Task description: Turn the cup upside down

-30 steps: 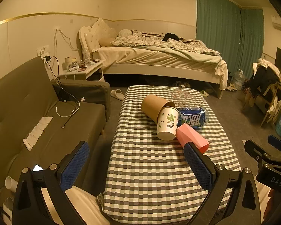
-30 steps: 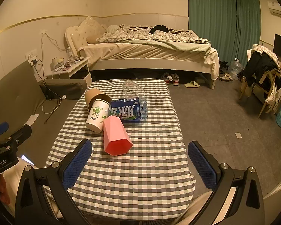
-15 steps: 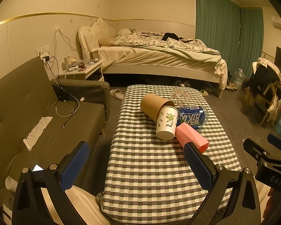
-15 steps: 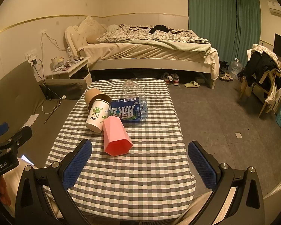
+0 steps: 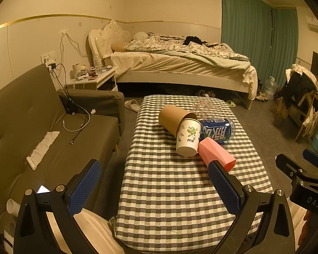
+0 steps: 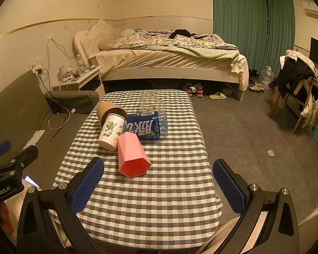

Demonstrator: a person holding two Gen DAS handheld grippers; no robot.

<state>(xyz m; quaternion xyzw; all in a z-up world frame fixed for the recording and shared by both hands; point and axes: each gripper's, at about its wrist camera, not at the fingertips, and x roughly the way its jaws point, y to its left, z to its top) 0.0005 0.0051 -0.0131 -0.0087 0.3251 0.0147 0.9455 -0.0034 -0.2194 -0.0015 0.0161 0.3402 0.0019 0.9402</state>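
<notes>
Several cups lie on their sides on the checkered table [image 5: 169, 190] [image 6: 159, 201]. A pink faceted cup [image 5: 216, 155] [image 6: 132, 156] lies nearest, with its mouth toward me. A white paper cup with a green print [image 5: 187, 137] [image 6: 111, 132] rests partly inside a brown paper cup [image 5: 172, 117] [image 6: 107, 111]. A clear plastic cup [image 5: 205, 108] [image 6: 151, 102] lies behind. My left gripper [image 5: 154, 187] is open and empty above the table's near left edge. My right gripper [image 6: 159, 183] is open and empty above the table's near end, short of the pink cup.
A blue-labelled water bottle [image 5: 219, 130] [image 6: 147, 126] lies beside the cups. A grey sofa [image 5: 31, 127] with cables stands to the left of the table. A bed [image 5: 180, 67] and a nightstand [image 5: 91, 78] stand behind it. A chair with clothes [image 6: 296, 84] stands at the right.
Both grippers have stayed nearly still, with only a slight drift of the left view. Nothing on the table has moved.
</notes>
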